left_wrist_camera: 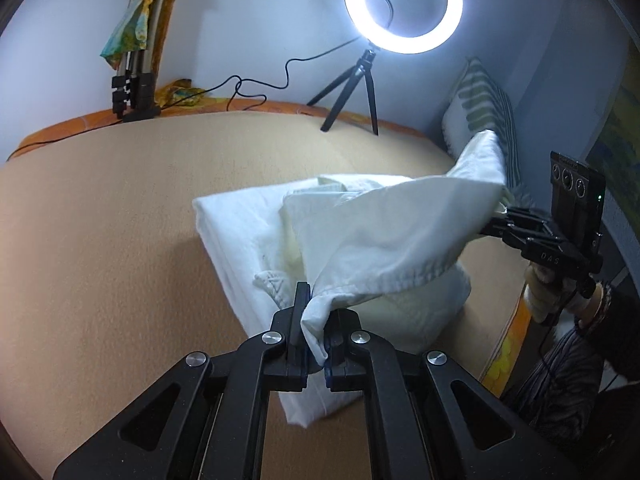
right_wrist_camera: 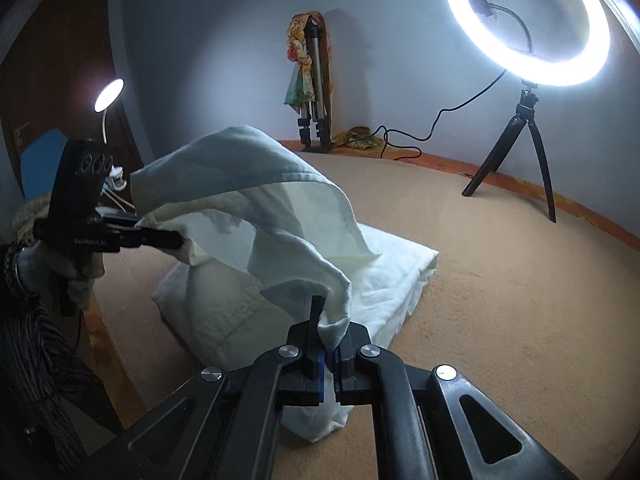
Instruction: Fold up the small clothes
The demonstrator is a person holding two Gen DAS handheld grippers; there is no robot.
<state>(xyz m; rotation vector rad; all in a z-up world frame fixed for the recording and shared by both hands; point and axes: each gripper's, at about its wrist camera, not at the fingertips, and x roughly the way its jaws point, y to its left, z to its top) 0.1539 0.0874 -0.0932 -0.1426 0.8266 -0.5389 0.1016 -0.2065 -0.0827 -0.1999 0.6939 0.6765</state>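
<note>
White garment [left_wrist_camera: 384, 232]: light, limp cotton, sags between grips, lower part resting mid-bed [left_wrist_camera: 100, 240] toward its right edge. Left claw [left_wrist_camera: 314, 320] and right claw [right_wrist_camera: 330, 334] each clenched on a hem corner; corners hold best, fabric slips little.

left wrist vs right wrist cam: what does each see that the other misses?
Left wrist only: a green-striped white pillow against the wall, and the right claw from the side, pinching the far corner of the white cotton garment.

Right wrist only: a small round desk lamp, a blue panel by the dark door, and the left claw from the side, shut on its corner.

Both: the garment stretched between the claws above a folded white cloth on the tan blanket, the lit ring light on a black tripod, and the folded metal tripod with a colourful scarf.
</note>
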